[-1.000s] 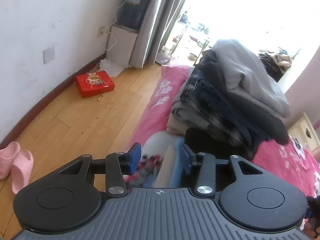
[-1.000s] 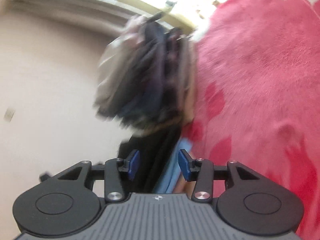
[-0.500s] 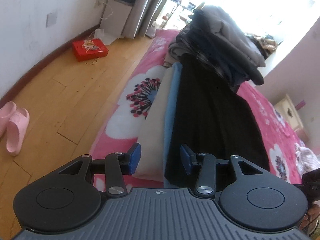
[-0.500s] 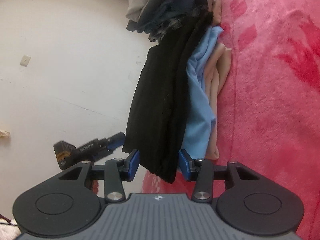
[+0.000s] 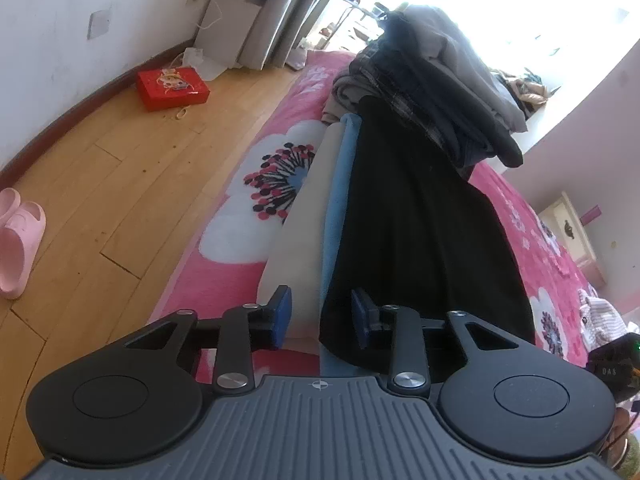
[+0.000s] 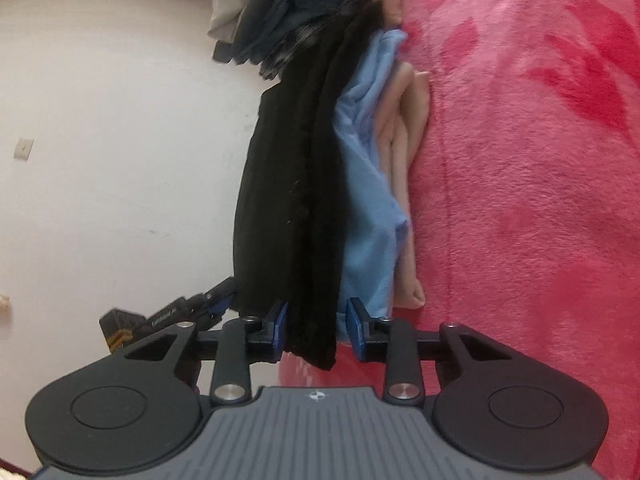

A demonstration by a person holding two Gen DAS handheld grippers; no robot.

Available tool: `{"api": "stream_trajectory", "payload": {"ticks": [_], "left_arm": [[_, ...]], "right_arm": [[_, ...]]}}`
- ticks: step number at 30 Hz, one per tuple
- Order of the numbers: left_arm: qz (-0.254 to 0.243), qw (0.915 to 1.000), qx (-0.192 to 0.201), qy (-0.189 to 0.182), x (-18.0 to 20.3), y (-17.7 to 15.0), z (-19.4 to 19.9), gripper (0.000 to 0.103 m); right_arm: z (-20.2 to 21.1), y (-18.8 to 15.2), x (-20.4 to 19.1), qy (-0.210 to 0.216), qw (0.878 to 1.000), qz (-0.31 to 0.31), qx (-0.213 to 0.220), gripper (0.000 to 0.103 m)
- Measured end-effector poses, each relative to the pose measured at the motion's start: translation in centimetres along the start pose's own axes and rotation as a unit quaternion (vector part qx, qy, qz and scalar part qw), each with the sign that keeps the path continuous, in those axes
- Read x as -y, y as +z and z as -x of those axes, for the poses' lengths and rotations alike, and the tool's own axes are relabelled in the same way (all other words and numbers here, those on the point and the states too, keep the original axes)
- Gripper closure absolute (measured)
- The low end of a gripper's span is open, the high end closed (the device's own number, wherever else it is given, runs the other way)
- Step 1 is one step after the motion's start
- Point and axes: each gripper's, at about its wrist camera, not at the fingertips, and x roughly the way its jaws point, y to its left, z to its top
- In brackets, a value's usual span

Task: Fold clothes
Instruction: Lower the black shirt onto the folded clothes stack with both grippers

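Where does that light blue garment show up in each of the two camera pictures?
Left wrist view: the light blue garment runs up the centre, between the beige garment and the black garment.
Right wrist view: light blue garment right of centre, beside the black one.
Shared landmark: the clothes pile.

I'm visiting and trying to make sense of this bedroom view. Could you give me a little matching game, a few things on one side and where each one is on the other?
Things:
1. black garment
2. red box
3. pink slippers
4. heap of dark and grey clothes

Places:
A. on the wooden floor near the white wall, far end
B. on the wooden floor at the left edge of the view
C. top layer of the flat stack, over the blue and beige pieces
D. piled on the bed beyond the flat stack

Pairs: 1-C, 2-A, 3-B, 4-D
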Motion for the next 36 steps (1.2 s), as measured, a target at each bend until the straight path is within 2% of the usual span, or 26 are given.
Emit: {"api": "stream_trajectory", "payload": {"ticks": [3, 7, 9, 12, 14, 18, 21, 22, 24, 29, 33, 36], "left_arm": [[-0.004, 1.0000, 0.001, 0.000, 0.4, -0.1, -0.1, 0.092], [-0.005, 1.0000, 0.003, 0.008, 1.0, -0.4, -0.3, 0.098], [-0.003, 0.9999, 0.003, 0.011, 1.2, -0.5, -0.2, 0.099], [0.042, 0.9990, -0.012, -0.002, 0.2, -0.4, 0.0, 0.097], [0.070, 0.9973, -0.019, -0.010, -0.5, -0.3, 0.1, 0.086], [0.072, 0.9970, -0.024, -0.017, -0.6, -0.6, 0.3, 0.082], [0.060, 0.9978, -0.021, -0.018, -0.1, -1.0, 0.1, 0.086], [0.055, 0.9982, -0.018, -0.014, 0.1, -1.0, 0.1, 0.095], [0.047, 0.9989, -0.009, -0.006, 0.5, -1.1, 0.6, 0.099], [0.032, 0.9993, 0.017, -0.006, 1.6, -1.4, 2.5, 0.101], [0.050, 0.9987, 0.011, -0.003, 1.2, -2.1, 2.1, 0.101], [0.039, 0.9991, 0.016, -0.006, 1.8, -2.3, 2.5, 0.101]], "right_arm": [[0.3, -0.1, -0.6, 0.003, 1.000, 0.015, 0.001, 0.089], [0.4, 0.0, -1.5, -0.008, 0.999, 0.037, 0.004, 0.093], [0.4, 0.1, -2.0, -0.013, 0.999, 0.044, 0.006, 0.093], [0.6, 0.2, -2.3, -0.013, 0.999, 0.040, 0.007, 0.093], [0.5, 0.2, -2.3, -0.013, 0.999, 0.038, 0.004, 0.092], [0.3, 0.2, -2.3, -0.014, 0.999, 0.033, 0.000, 0.091], [0.0, 0.2, -2.2, -0.016, 0.999, 0.036, 0.000, 0.092], [-0.1, 0.3, -2.2, -0.019, 0.999, 0.036, 0.000, 0.093], [-0.3, 0.4, -2.3, -0.024, 0.999, 0.037, 0.000, 0.093], [1.4, 0.7, -4.1, -0.012, 0.997, 0.069, 0.017, 0.094], [0.9, 0.6, -3.1, -0.034, 0.997, 0.065, 0.005, 0.094], [1.5, 0.5, -3.4, -0.030, 0.997, 0.070, 0.009, 0.094]]}}
